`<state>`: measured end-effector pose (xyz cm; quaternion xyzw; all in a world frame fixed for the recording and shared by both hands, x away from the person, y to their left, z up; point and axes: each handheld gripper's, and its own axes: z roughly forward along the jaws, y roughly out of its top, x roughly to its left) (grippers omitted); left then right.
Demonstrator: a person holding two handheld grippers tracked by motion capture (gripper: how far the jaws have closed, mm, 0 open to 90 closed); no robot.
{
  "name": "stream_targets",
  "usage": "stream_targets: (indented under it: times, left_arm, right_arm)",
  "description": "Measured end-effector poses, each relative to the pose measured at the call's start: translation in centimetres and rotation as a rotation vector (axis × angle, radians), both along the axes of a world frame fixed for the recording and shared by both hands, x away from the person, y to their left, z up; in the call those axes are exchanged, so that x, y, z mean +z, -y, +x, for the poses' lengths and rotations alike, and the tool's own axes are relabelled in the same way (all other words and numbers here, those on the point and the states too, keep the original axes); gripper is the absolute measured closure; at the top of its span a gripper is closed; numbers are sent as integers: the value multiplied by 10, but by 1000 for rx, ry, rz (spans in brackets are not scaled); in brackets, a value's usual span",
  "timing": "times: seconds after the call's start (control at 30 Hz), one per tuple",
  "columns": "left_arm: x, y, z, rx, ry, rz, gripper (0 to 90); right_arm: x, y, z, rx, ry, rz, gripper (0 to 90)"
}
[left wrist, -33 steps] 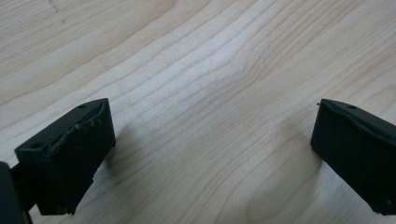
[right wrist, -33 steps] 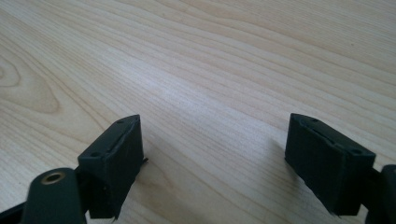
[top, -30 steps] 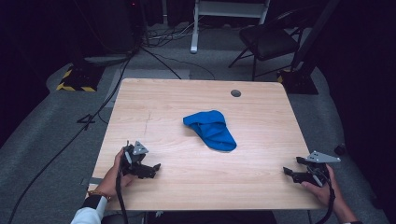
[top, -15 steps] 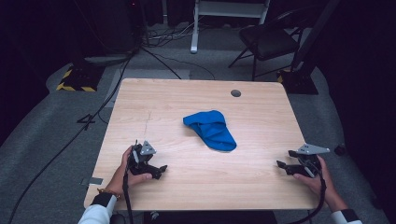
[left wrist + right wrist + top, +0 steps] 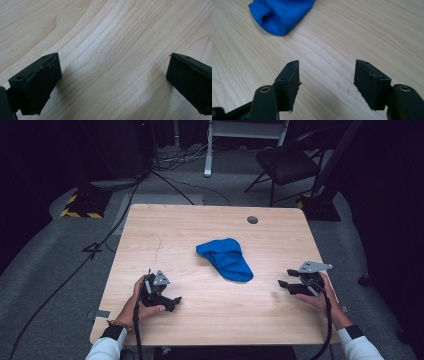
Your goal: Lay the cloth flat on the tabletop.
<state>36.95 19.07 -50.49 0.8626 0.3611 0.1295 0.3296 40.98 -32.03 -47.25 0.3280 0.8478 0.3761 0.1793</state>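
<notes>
A crumpled blue cloth (image 5: 226,258) lies near the middle of the wooden table (image 5: 200,230); its near end shows at the top left of the right gripper view (image 5: 279,15). My right gripper (image 5: 284,284) is at the table's right side, pointing left toward the cloth and still a hand's width short of it. Its jaws stand apart with bare wood between them (image 5: 327,75), and they have just been closing. My left gripper (image 5: 175,302) rests low at the front left, held in a hand, jaws wide apart over bare wood (image 5: 113,75).
A small dark round grommet (image 5: 252,219) is set in the table near its far right edge. Beyond the table stand a black chair (image 5: 287,162) and a white stand (image 5: 207,150). Cables (image 5: 150,180) run across the grey floor at the left.
The right gripper has moved left and a little up, toward the blue cloth, and its jaws stand closer together than before. The left hand has shifted slightly right.
</notes>
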Motion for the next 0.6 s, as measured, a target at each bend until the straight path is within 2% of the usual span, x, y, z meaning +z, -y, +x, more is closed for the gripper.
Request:
stream_targets:
  times: [0.1,0.13,0.17,0.23,0.27,0.33,0.4,0.43,0.47,0.5,0.53,0.6]
  left_arm:
    - [0,2,2,-10,-5,1,3]
    - [0,2,2,-10,-5,1,4]
    - [0,3,3,-13,-2,-1,3]
    - [0,4,4,-13,0,1,3]
    - [0,6,7,-22,-2,1,3]
    - [1,8,9,-26,-1,2,3]
    - [0,9,10,-25,-4,-2,3]
    - [0,10,10,-27,-2,-2,3]
    - [0,10,11,-28,-2,-2,3]
    - [0,10,11,-28,-2,-2,3]
    - [0,10,11,-32,-2,1,3]
    - [0,11,11,-26,-4,-3,3]
  right_arm:
    - [3,-15,6,31,6,-11,390]
    - [3,-15,6,31,6,-11,390]
    - [3,-27,11,46,10,-7,406]
    - [3,-31,12,51,8,-9,413]
    - [1,-42,16,66,7,-14,424]
    - [1,-51,18,82,9,-17,432]
    - [1,-56,18,94,18,-27,435]
    - [0,-67,20,120,22,-47,433]
    - [0,-69,20,125,22,-50,434]
    - [0,-69,20,125,22,-50,434]
    - [0,-79,24,138,26,-44,435]
    - [0,-88,27,142,35,-43,443]
